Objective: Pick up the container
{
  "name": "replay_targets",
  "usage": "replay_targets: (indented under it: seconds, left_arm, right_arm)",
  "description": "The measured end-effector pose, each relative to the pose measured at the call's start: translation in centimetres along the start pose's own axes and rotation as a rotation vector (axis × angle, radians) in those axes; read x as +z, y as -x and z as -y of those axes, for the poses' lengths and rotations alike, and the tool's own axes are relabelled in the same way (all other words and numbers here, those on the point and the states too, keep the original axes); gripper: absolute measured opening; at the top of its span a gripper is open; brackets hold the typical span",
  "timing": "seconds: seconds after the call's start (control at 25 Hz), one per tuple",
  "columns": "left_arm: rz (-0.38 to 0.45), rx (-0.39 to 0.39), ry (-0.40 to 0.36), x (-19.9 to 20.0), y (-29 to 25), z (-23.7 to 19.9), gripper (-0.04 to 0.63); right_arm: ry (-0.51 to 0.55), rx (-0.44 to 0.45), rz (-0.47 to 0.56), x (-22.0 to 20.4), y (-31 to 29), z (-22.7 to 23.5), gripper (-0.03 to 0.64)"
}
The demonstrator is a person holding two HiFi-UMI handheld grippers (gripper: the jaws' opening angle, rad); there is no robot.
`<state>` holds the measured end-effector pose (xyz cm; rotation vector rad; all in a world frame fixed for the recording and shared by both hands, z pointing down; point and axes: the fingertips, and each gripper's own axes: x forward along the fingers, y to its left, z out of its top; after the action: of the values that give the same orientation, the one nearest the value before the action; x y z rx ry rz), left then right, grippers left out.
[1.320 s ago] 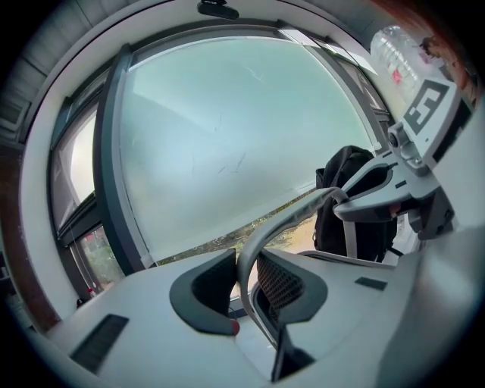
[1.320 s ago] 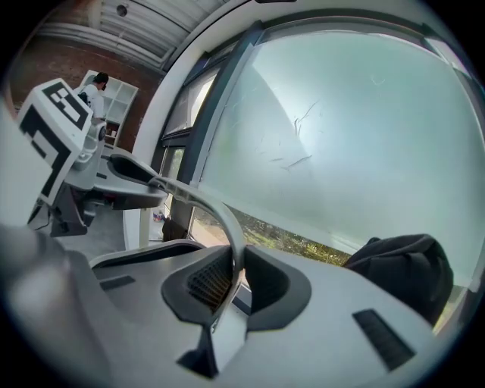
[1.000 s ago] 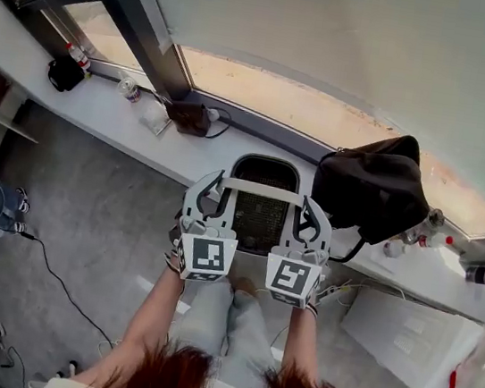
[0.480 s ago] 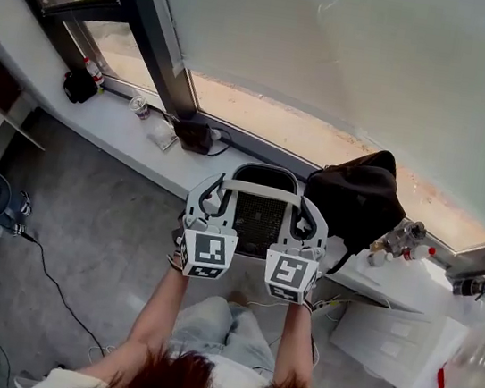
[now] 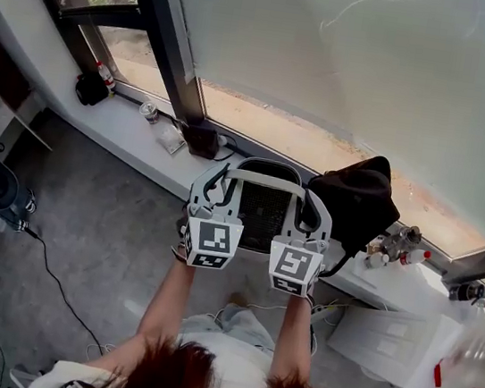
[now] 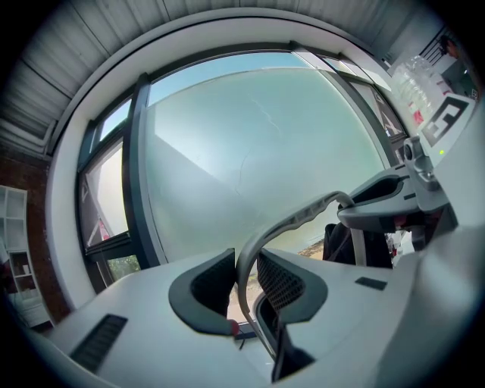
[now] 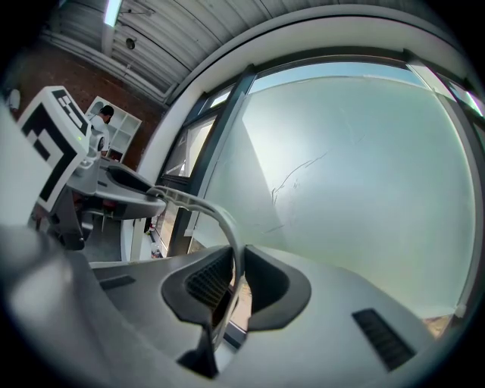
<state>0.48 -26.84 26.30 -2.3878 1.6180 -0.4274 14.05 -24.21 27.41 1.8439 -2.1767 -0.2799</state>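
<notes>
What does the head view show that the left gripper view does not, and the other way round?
Only the head view: the person's forearms and the grey floor. Only the left gripper view: the left hand-held gripper, jaws closed on the grey curved container handle, plus the grey ribbed ceiling. Both: that handle, the right hand-held gripper, the frosted window pane.

The container (image 5: 263, 210) is dark, fine mesh with a smooth, pale grey plastic handle (image 5: 265, 181). The left claw (image 6: 244, 284) and the right claw (image 7: 236, 279) are matt light grey plastic with dark ribbed pads (image 6: 284, 280). The bag (image 5: 359, 201) looks like matt black cloth, the window glass (image 5: 361, 62) is frosted, and the floor (image 5: 93, 229) is smooth and grey.
</notes>
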Motion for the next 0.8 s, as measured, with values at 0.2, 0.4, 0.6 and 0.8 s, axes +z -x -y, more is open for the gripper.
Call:
replay_targets:
  seconds: [0.2, 0.4, 0.6, 0.8]
  left_arm:
    - [0.033, 0.0, 0.03, 2.3, 1.8, -0.5, 0.098]
    - [0.082, -0.002, 0.025, 4.7, 3.9, -1.1, 0.097]
    - [0.115, -0.012, 0.022, 6.5, 6.7, -1.5, 0.097]
    - [0.14, -0.019, 0.025, 7.8, 10.2, -2.0, 0.097]
  right_arm:
    - [0.005, -0.02, 0.045, 2.7, 1.7, 0.4, 0.061]
    - [0.026, -0.045, 0.091, 5.6, 4.2, 0.6, 0.061]
    - [0.032, -0.068, 0.131, 7.9, 6.9, 0.3, 0.061]
    - [0.035, -0.075, 0.168, 10.0, 10.0, -0.7, 0.061]
